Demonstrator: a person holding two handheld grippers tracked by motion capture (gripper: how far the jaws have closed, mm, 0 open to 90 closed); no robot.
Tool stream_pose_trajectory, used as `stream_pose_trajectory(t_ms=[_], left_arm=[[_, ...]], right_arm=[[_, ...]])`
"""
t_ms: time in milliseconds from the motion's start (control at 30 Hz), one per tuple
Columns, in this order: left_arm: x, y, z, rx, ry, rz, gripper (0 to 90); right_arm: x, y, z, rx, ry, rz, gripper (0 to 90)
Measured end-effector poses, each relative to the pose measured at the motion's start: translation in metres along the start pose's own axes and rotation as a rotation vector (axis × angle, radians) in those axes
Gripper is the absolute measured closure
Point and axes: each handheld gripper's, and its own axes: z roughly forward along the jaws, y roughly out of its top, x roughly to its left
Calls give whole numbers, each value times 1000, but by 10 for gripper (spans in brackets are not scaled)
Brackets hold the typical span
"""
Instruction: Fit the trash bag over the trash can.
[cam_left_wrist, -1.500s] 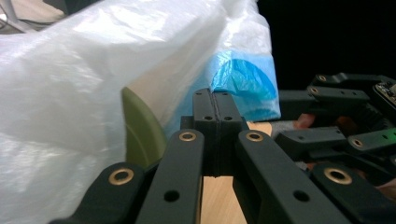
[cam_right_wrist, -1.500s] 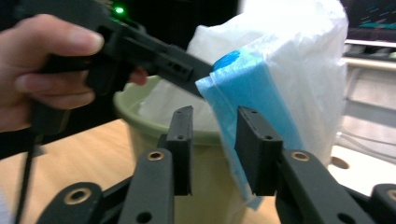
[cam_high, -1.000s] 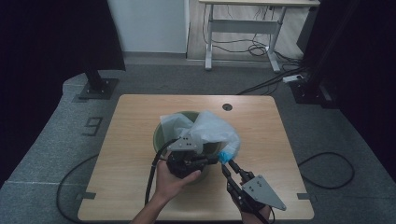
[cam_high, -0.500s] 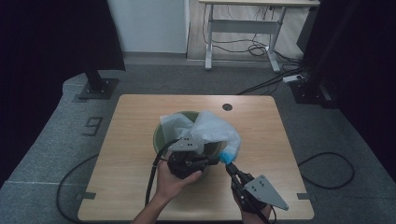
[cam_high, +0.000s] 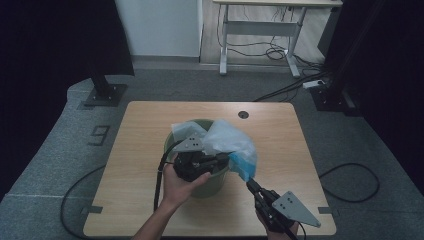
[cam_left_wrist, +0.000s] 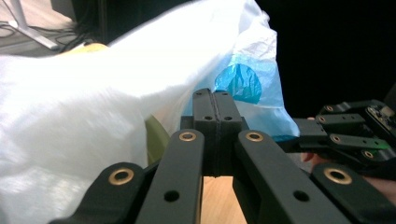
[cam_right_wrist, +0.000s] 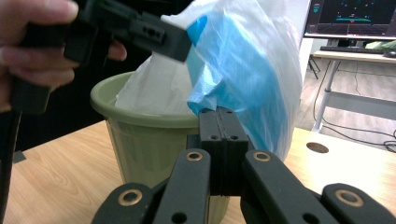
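My left claw (cam_high: 220, 159) sat over the near rim of the green bin (cam_high: 212, 182), which stood near the middle of the tabletop (cam_high: 135, 165). Its jaws were pressed together, and in the left gripper view the white plastic bag (cam_left_wrist: 93, 93) lay right against their tips, so I took it that they pinched a fold of the film there. My left hand (cam_high: 177, 182) wrapped the claw's body from the near side.

My right claw (cam_high: 248, 182) came in from the near right corner of the tabletop, pointing up and left toward the bin. Its jaws had just been closing and now stood pressed together. In the right gripper view the blue part of the bag (cam_right_wrist: 243, 65) hung directly above their tips and met them, so they looked to be nipping its lower edge.

The bag itself rose out of the bin's mouth and billowed over the right side of the rim, white on the left, blue on the right.
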Motion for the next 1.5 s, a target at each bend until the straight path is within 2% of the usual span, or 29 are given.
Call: stream_pose_trajectory(t_ms=[100,267,367,500,667,867,967,1067,1133,1267,1400,1500], left_arm=[[1,5,-6,-9,18,9,900],[8,10,-21,-32,38,0,900],[16,12,-36,-49,44,-23,900],[29,11,-52,-69,46,-59,900],[42,6,-74,-93,53,-95,900],[53,-5,-110,-123,43,-131,900],[54,-12,-117,-127,47,-143,900],[53,-15,-114,-129,38,-148,900],[52,-16,-109,-123,31,-148,900],[48,-15,-98,-115,22,-142,900],[46,-13,-89,-113,16,-144,900],[43,-12,-83,-111,24,-143,900]], right_arm=[[-3,-1,-3,-1,11,-3,893],[-9,-1,-11,-6,36,-9,893],[-15,0,-15,-2,53,-12,893],[-31,4,-17,-1,70,3,893],[-49,19,-19,-27,79,19,893],[-59,35,-23,-53,95,22,892],[-55,33,-21,-46,111,30,891],[-42,27,-14,-26,129,28,886],[-34,22,-8,-4,145,35,819],[-22,13,-1,24,161,35,769],[-10,6,-3,35,196,62,691],[-2,4,-9,41,202,73,625]])
